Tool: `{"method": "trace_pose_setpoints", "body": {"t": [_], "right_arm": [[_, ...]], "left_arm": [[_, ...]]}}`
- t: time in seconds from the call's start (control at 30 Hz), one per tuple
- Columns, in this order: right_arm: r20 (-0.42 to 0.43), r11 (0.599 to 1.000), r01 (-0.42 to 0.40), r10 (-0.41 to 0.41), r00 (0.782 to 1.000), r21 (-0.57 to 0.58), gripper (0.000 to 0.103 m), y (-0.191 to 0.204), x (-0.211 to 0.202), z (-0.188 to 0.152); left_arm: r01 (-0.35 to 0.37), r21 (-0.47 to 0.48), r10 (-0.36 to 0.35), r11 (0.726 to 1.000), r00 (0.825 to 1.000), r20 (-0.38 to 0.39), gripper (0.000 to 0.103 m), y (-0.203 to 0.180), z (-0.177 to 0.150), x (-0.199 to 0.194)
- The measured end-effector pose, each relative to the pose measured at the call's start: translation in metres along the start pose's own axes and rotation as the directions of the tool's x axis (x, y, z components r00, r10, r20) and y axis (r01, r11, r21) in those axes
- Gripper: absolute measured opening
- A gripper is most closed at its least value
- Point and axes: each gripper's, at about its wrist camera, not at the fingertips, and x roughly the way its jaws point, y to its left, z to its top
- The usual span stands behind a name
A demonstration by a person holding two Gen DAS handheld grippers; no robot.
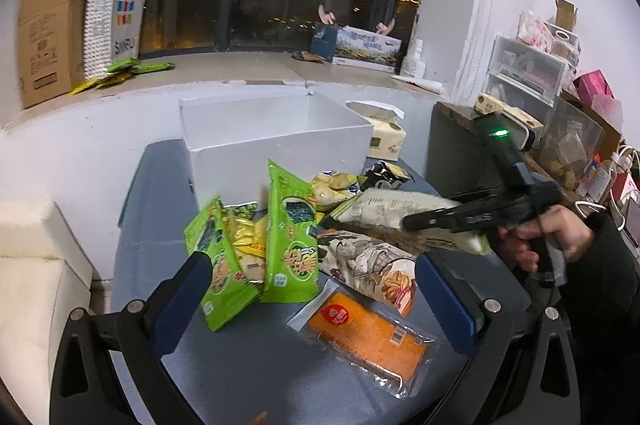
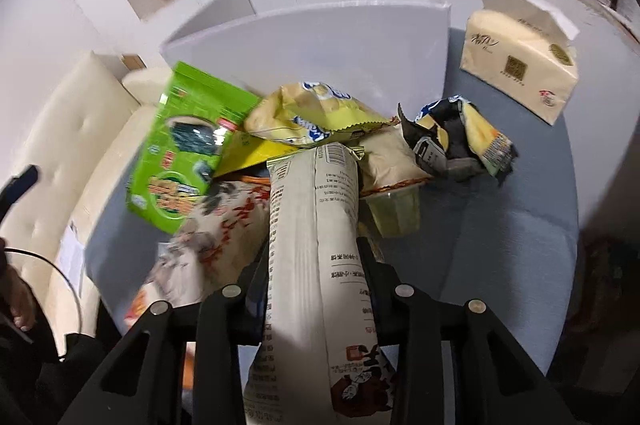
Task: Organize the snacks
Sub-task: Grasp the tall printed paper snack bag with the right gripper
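A pile of snack packs lies on the grey table (image 1: 224, 365) in front of an open white box (image 1: 276, 133). My right gripper (image 2: 314, 261) is shut on a long cream snack bag (image 2: 316, 209), which it grips across the middle; the left wrist view shows the same bag (image 1: 384, 209) held over the pile. My left gripper (image 1: 312, 285) stands open low over the table. Two green seaweed bags (image 1: 292, 237), a cartoon-printed chips bag (image 1: 372, 265) and an orange pack in clear wrap (image 1: 368, 337) lie between its blue pads (image 1: 188, 281), and neither pad presses on them.
A tissue pack (image 2: 520, 65) stands right of the white box (image 2: 304, 37). A yellow bag (image 2: 316, 113), a crumpled black-and-yellow wrapper (image 2: 460, 141) and a jelly cup (image 2: 396, 209) lie ahead. A cream cushion (image 1: 36, 265) borders the table's left; shelves and clutter (image 1: 532, 73) stand right.
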Motion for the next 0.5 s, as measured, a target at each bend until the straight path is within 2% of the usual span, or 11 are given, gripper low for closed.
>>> {"method": "trace_pose_setpoints", "body": {"t": [0.17,0.27,0.37,0.5], "right_arm": [[0.134,0.998,-0.054,0.050,0.990,0.029,0.039,0.006,-0.054,-0.032],[0.244,0.994,-0.087,0.068,0.967,0.067,0.039,0.012,-0.083,-0.050],[0.352,0.989,-0.110,0.069,0.933,0.098,0.039,0.020,-0.112,-0.077],[0.437,0.984,-0.127,0.062,0.897,0.121,0.039,0.037,-0.136,-0.091]], "left_arm": [[0.013,0.000,-0.013,1.000,0.998,-0.063,0.103,0.005,0.014,0.038],[0.028,-0.007,-0.029,1.000,0.993,-0.111,0.103,0.013,0.022,0.070],[0.015,-0.003,-0.016,1.000,0.985,-0.171,0.103,0.022,0.026,0.106],[0.006,0.011,-0.003,1.000,0.964,-0.264,0.101,0.029,0.023,0.148]]}}
